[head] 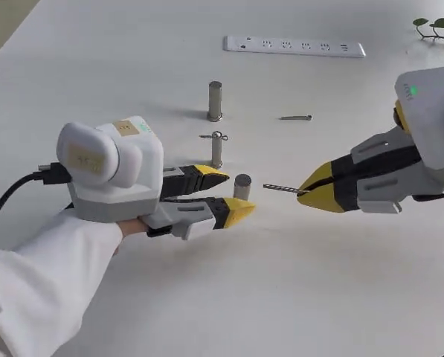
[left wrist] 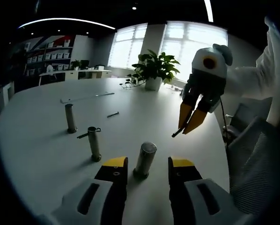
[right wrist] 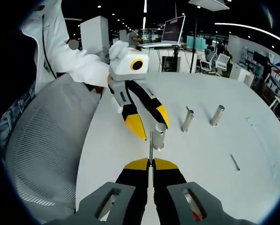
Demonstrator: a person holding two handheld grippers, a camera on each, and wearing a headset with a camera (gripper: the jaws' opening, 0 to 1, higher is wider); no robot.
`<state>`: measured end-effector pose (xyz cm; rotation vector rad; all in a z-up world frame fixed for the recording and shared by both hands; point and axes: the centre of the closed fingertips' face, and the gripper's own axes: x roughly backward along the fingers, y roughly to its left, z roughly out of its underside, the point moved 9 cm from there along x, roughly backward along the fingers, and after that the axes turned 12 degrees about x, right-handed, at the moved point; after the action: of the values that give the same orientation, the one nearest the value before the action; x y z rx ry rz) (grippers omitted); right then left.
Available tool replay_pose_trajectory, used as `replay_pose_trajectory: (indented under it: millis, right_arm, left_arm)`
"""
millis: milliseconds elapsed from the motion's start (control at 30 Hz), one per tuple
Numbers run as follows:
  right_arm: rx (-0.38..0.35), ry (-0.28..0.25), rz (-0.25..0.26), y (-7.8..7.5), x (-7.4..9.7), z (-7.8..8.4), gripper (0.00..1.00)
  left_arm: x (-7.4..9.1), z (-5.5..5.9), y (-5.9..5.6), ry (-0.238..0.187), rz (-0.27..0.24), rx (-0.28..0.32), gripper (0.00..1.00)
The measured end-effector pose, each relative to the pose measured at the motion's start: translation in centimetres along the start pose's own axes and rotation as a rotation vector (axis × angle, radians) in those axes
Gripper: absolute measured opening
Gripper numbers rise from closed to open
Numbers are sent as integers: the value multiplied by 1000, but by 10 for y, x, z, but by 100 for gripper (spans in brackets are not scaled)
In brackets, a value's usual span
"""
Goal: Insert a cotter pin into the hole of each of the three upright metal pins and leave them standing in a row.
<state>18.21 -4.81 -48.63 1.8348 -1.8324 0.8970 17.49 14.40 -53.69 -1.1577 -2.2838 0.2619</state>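
Three grey metal pins stand upright in a slanted row on the white table: far pin, middle pin, near pin. The middle pin has a first cotter pin through its top hole. The near and far pins are bare.

The left gripper, held by a hand in a white sleeve, sits low and level over the table. Its jaws are parted wide on either side of the near pin, with a gap on both sides, gripping nothing.

The right gripper faces it from the opposite side, jaws pinched tight on a second cotter pin. That pin is held level, its tip near the near pin's top but apart from it.

A third cotter pin lies loose on the table, to the right of the far pin.

Count: three metal pins, three cotter pins, two grippers. A power strip lies near the far edge.
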Motion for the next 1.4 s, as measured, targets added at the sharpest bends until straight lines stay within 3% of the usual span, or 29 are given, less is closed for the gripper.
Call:
replay_pose_trajectory:
  millis: [133, 733, 1400]
  right_arm:
    - [-20, -8, 2, -4, -4, 5, 0]
    - [-36, -6, -11, -12, -13, 7, 0]
    - [-11, 10, -37, -17, -19, 3, 0]
  left_arm:
    - [-6, 5, 1, -3, -6, 31, 29]
    - [-15, 8, 4, -37, -29, 6, 14]
    - [-14, 9, 7, -55, 20, -40, 12]
